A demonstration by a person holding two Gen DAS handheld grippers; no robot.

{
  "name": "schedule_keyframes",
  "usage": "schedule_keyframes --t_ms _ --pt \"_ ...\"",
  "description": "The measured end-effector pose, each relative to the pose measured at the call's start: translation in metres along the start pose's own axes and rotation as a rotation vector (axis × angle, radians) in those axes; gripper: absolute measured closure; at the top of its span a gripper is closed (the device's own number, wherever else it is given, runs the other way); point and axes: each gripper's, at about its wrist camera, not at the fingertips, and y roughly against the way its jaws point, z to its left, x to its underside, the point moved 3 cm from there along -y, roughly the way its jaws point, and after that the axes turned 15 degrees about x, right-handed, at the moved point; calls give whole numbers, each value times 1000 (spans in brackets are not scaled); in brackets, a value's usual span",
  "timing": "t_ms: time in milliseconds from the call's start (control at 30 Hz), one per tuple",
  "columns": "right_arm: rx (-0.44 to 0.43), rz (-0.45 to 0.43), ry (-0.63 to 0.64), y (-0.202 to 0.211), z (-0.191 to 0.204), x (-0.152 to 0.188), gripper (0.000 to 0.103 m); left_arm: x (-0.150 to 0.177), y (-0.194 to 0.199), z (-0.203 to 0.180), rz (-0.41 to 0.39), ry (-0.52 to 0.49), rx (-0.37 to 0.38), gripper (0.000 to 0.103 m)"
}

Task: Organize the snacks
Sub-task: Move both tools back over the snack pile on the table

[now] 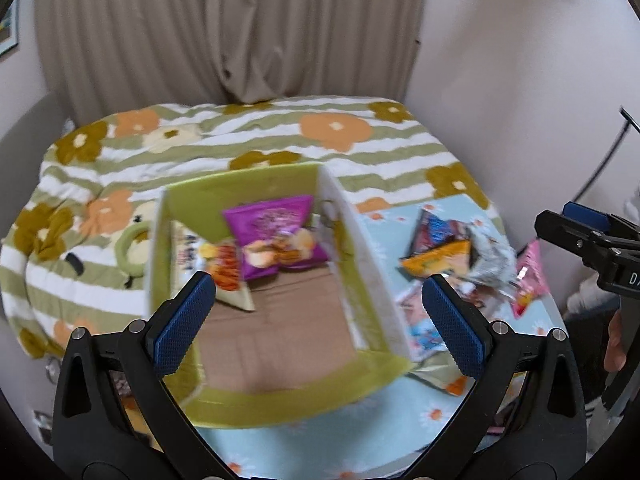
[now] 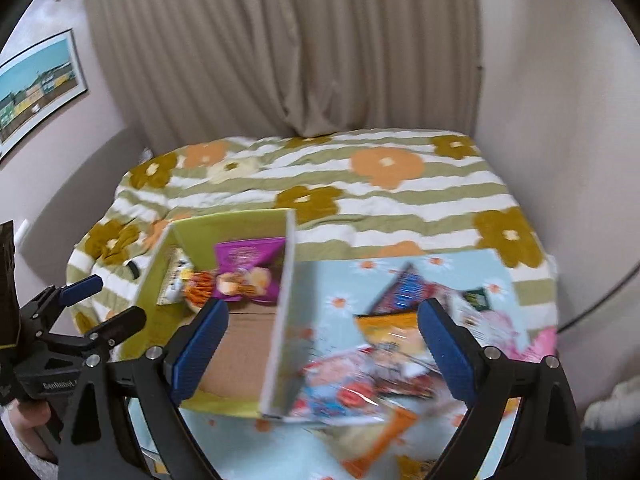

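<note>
A green cardboard box (image 1: 360, 376) (image 2: 224, 228) stands open on a pale blue flowered mat, with a brown floor. Inside at its far end lie a purple snack bag (image 1: 272, 232) (image 2: 244, 260) and a white-and-orange bag (image 1: 208, 264) (image 2: 188, 280). A pile of loose snack bags (image 1: 460, 252) (image 2: 384, 344) lies to the right of the box. My left gripper (image 1: 318, 320) hangs open above the box, nothing between its blue pads. My right gripper (image 2: 324, 348) is open over the box's right wall and the pile, holding nothing. Each gripper also shows at the edge of the other's view.
The mat (image 1: 400, 420) lies on a bed with a green-and-white striped flower blanket (image 1: 280, 136) (image 2: 400, 200). Beige curtains (image 1: 224, 28) hang behind, walls on both sides. A framed picture (image 2: 40, 84) hangs on the left wall. A person's hand (image 2: 28, 416) grips the left tool.
</note>
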Motion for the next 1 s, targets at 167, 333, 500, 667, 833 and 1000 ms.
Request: schedule_keyframes --t_ms 167,333,500,667,833,1000 --pt "46 -1 -31 9 -54 18 8 11 -20 -48 11 -7 18 1" --pt "58 25 -26 6 -110 34 9 27 -43 -98 29 10 59 1" --pt "58 48 9 -1 -155 52 9 49 -76 -159 81 -59 88 1" --pt "19 98 30 -18 -192 69 9 77 -113 -210 185 -169 136 1" --pt "-3 146 72 -39 -213 84 8 106 -147 -239 322 -273 205 1" --pt "-12 188 56 -65 -225 98 9 128 -180 -249 460 -333 282 1"
